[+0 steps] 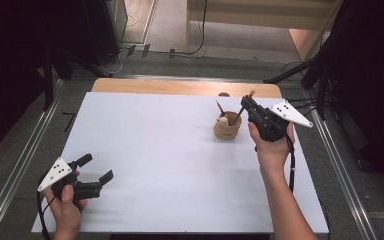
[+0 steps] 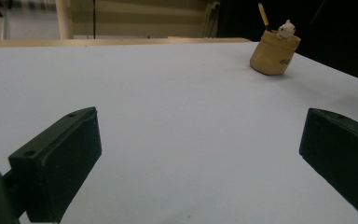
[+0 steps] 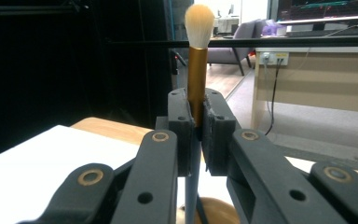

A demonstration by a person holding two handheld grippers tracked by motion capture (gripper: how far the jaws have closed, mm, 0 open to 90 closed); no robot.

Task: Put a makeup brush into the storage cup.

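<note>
Brush (image 3: 198, 56) upright between right gripper (image 3: 196, 135) fingers, near table's (image 1: 155, 165) far edge.

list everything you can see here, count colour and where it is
makeup brush: 1, gold ferrule with pale bristles, dark handle, clamped upright in the right gripper above the holder
holder cup: 1, tan, far right part of the table
items in the cup: a dark pencil-like stick and a small white figure, standing in the cup
table: 1, white top with a wooden far edge
left gripper: 1, black with a grey plate, near left corner, jaws wide open with nothing between them
right gripper: 1, black with a grey plate, over the cup, shut on the brush
hands: 2, one on each gripper
</note>
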